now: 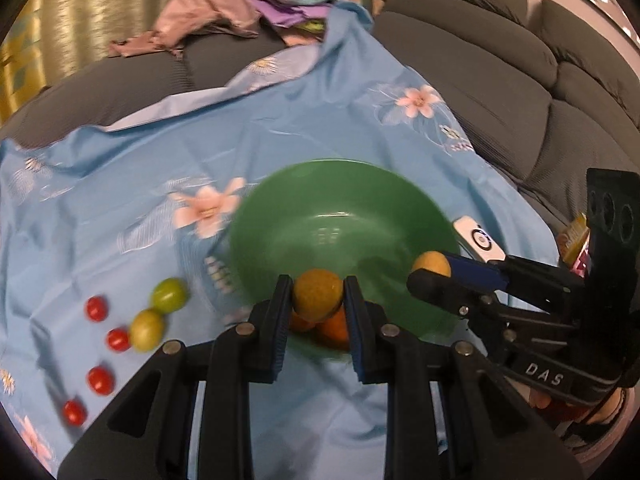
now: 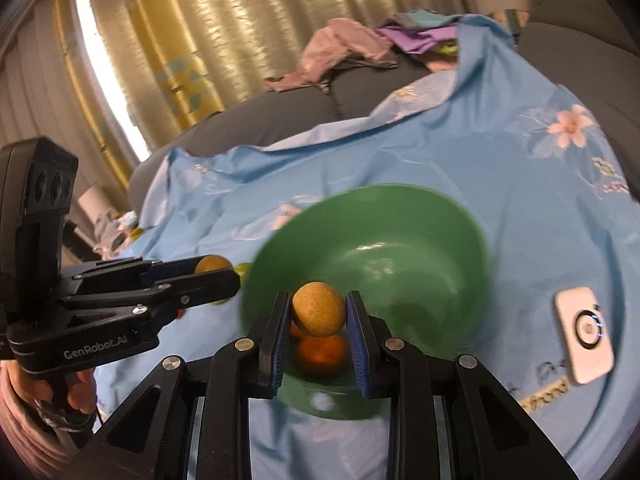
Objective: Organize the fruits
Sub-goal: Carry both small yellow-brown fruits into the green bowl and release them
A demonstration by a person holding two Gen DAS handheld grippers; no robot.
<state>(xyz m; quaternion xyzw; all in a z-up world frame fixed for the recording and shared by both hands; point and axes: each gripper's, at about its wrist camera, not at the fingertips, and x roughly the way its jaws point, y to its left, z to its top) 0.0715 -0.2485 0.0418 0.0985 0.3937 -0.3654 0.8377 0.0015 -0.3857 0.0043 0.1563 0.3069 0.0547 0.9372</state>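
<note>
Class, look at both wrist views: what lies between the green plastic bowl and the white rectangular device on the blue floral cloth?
Only bare blue floral cloth separates the green plastic bowl from the white rectangular device, clearest in the right wrist view.

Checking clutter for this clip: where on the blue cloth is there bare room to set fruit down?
Free: the wide blue cloth left of and behind the green bowl, up to the grey sofa. Crowded: the near left, with red tomatoes and green fruits; right of the bowl a white device takes the space.
</note>
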